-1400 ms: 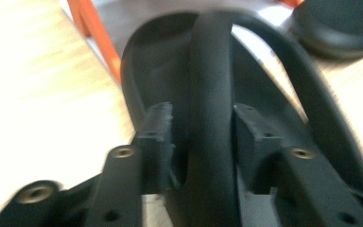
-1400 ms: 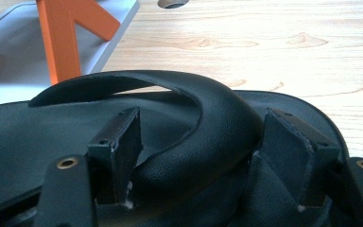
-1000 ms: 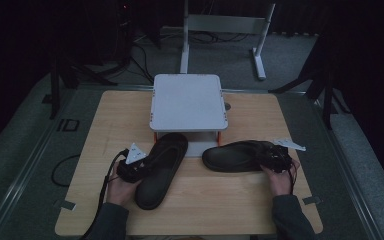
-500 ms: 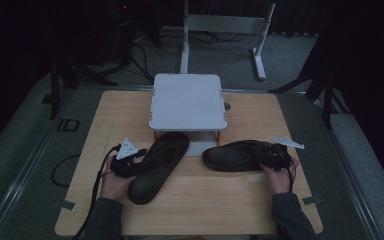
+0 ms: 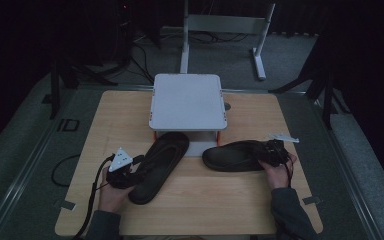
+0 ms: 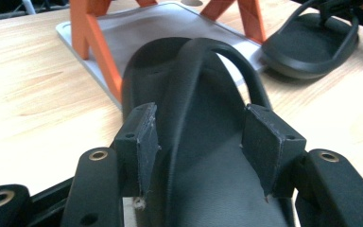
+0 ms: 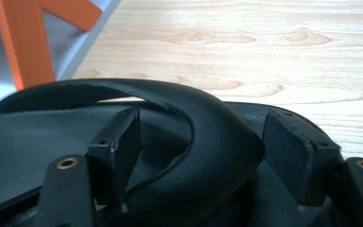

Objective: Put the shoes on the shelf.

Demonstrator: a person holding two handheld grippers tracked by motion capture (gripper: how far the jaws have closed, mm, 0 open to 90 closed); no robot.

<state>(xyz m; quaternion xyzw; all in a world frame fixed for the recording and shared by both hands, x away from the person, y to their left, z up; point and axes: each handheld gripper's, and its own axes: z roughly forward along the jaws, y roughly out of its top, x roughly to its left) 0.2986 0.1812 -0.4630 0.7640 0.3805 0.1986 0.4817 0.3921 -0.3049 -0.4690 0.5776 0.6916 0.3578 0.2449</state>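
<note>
The only thing to read is two big pale letters, "ID" (image 5: 68, 124). They are painted on the dark grey floor mat (image 5: 40, 150), just left of the light wooden table (image 5: 120, 115). No words, names or numbers can be read on anything else.

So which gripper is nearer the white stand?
Left. The left gripper sits at the sandal whose toe reaches under the white stand; the right gripper is farther off.
</note>
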